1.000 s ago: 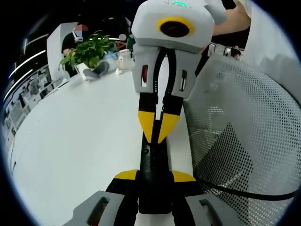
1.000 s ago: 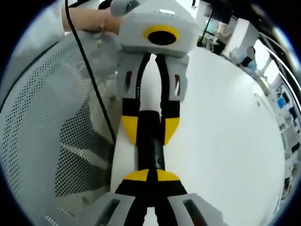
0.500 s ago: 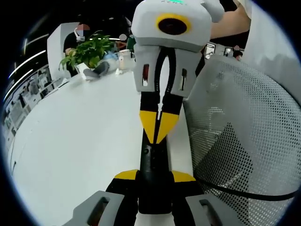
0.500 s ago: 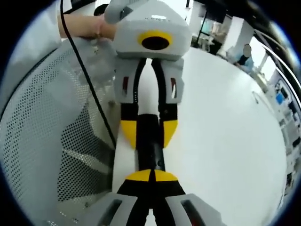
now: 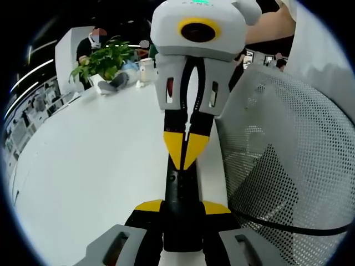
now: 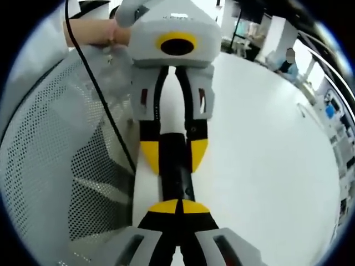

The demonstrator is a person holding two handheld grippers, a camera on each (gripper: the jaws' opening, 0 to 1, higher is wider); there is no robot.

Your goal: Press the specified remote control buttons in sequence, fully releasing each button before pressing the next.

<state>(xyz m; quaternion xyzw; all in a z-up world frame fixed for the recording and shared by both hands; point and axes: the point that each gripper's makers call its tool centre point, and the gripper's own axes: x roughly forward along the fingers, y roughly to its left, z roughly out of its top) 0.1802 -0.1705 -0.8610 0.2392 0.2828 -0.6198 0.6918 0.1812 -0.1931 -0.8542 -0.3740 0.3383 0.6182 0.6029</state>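
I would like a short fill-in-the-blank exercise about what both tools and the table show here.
1. The left tool clamps the black ____ between its yellow pads.
2. The right tool has its jaws ____, tips touching.
3. On the white table stands a potted ____.
Missing words: remote; shut; plant.

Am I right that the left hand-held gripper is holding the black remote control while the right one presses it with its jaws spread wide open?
Not quite. In the left gripper view the right hand-held gripper has its yellow tips closed together to a point on the remote control. The left hand-held gripper does hold the remote, as the right gripper view shows.
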